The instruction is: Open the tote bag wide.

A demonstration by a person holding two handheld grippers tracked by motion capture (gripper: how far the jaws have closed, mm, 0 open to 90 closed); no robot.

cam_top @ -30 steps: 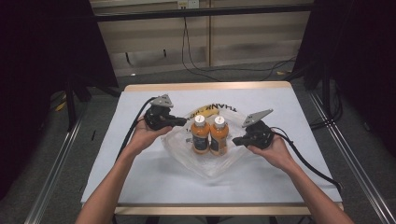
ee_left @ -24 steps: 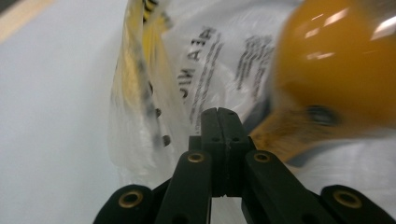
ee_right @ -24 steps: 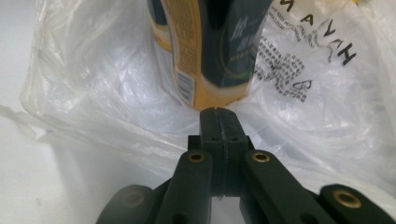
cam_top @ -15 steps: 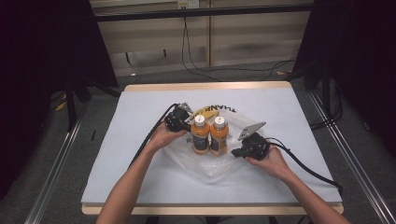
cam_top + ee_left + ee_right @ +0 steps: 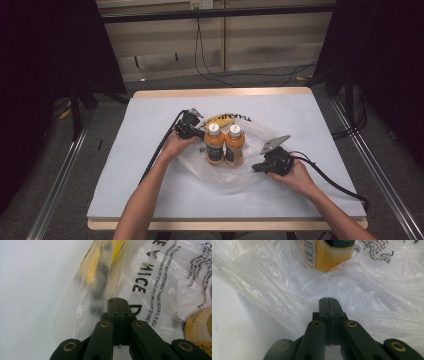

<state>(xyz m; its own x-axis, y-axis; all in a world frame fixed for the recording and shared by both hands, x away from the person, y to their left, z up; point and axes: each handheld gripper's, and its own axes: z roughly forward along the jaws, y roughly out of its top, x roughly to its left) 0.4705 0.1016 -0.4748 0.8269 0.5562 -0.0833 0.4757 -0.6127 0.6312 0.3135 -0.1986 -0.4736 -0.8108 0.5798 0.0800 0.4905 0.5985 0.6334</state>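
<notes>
Two orange-juice bottles with white caps (image 5: 215,144) (image 5: 234,144) stand side by side inside a clear plastic bag (image 5: 227,172) with black print, spread on the white table (image 5: 145,150). A yellow banana (image 5: 220,123) lies in the bag behind them. My left gripper (image 5: 201,134) is at the bag's left edge beside the left bottle. Its jaws (image 5: 117,300) are shut against the printed film (image 5: 155,277), with the banana (image 5: 96,267) just beyond. My right gripper (image 5: 254,167) is low at the bag's right edge, jaws (image 5: 328,299) shut over crumpled film (image 5: 374,290) near a bottle's base (image 5: 324,255). I cannot tell whether film is pinched.
The table has a wooden rim (image 5: 220,92), with bare white cover to the left, right and front of the bag. Black cables trail from both grippers across the cover. Metal rails (image 5: 60,175) run along the floor on both sides.
Both hands have come down and in toward the bottles. The left gripper moved right to the bag's edge. The bag, earlier held raised around the bottles, now lies lower and flatter.
</notes>
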